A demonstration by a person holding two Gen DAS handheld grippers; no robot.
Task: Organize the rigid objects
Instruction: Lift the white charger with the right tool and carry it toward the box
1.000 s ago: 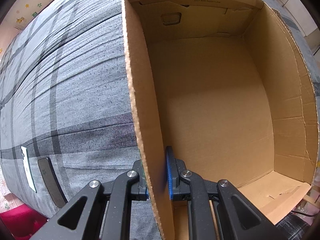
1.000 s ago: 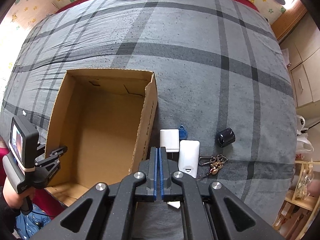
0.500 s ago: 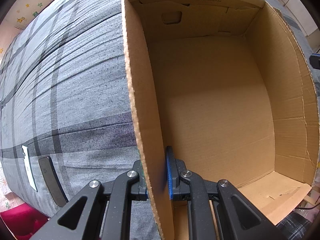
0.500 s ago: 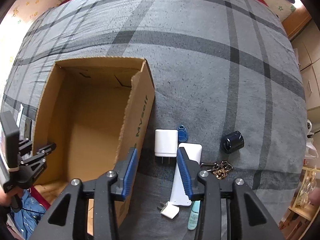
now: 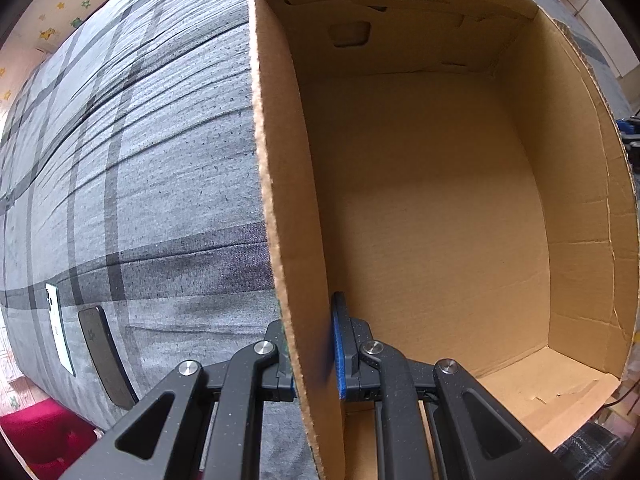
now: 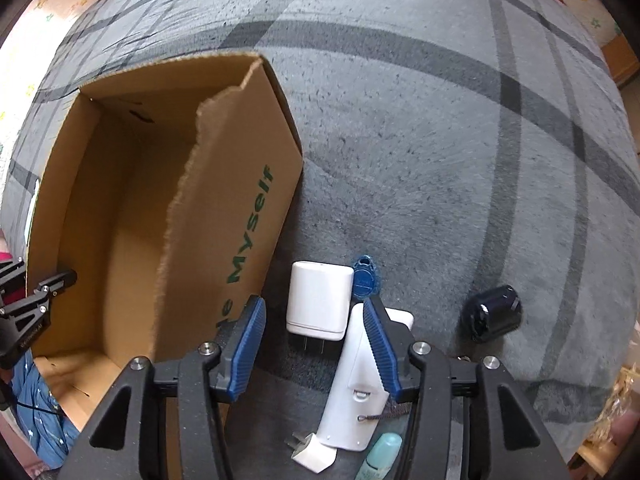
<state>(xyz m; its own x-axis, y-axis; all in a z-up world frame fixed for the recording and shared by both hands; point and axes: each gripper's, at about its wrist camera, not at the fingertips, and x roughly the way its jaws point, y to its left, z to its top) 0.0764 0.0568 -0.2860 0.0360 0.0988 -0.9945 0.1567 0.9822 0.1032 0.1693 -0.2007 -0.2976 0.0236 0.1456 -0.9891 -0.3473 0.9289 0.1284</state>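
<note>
Cardboard, in the shape of an open brown box (image 5: 440,220), rests on the grey plaid bed (image 6: 420,140). The left gripper (image 5: 312,344) clamps the box's side wall. The right gripper (image 6: 316,344) hangs with jaws opening above a white rectangular charger (image 6: 318,300), gripping nothing. A long white plastic device (image 6: 352,392), blue key fob (image 6: 364,278) and dark cylinder (image 6: 494,312) lie nearby.

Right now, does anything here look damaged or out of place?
Yes. The cardboard box has a torn, jagged top edge on the wall nearest the small items, with a notch near the far corner. Two flat phone-like things lie apart, on the box's far side.
</note>
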